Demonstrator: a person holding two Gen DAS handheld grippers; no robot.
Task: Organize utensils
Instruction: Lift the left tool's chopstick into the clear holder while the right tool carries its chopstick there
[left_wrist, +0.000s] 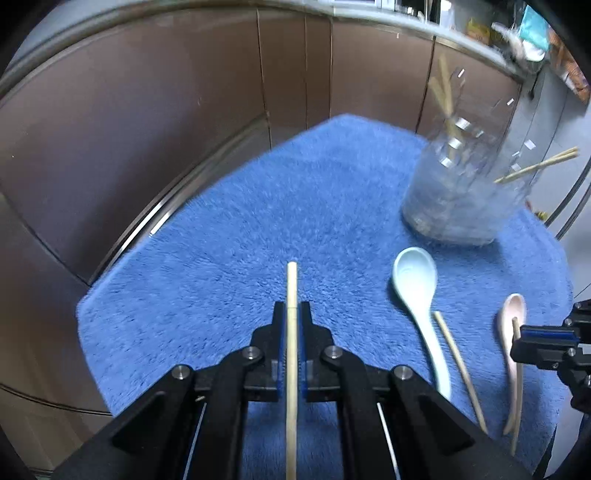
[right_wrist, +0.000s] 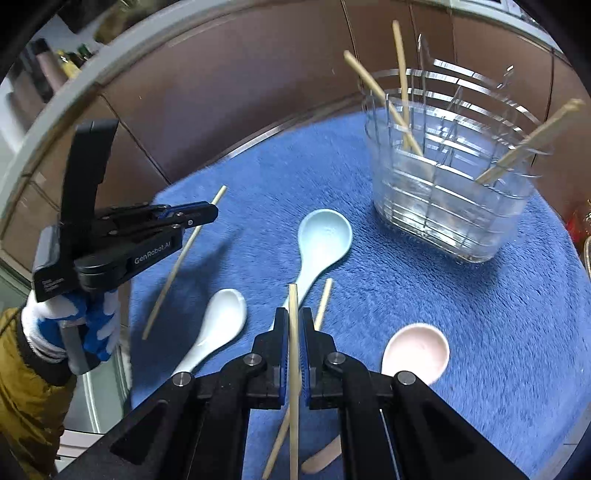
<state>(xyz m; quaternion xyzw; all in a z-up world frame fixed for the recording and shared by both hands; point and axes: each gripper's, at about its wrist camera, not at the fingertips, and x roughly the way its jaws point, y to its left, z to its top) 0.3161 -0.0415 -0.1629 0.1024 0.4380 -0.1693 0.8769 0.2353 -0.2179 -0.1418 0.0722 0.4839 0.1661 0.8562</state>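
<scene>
Six chopsticks: one (left_wrist: 291, 332) clamped in the left gripper, one (right_wrist: 293, 369) in the right, one (right_wrist: 320, 306) loose on the towel (right_wrist: 480, 332), three (right_wrist: 402, 74) standing in the holder (right_wrist: 443, 206). Three spoons: blue (right_wrist: 323, 236), white (right_wrist: 221, 317), pink (right_wrist: 415, 354). One wire holder, one blue towel, two grippers.

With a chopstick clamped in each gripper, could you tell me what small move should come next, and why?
Probably carry the right gripper and its pale wooden chopstick toward the clear wire-framed utensil holder: it already holds chopsticks, and the left gripper is farther away.
</scene>
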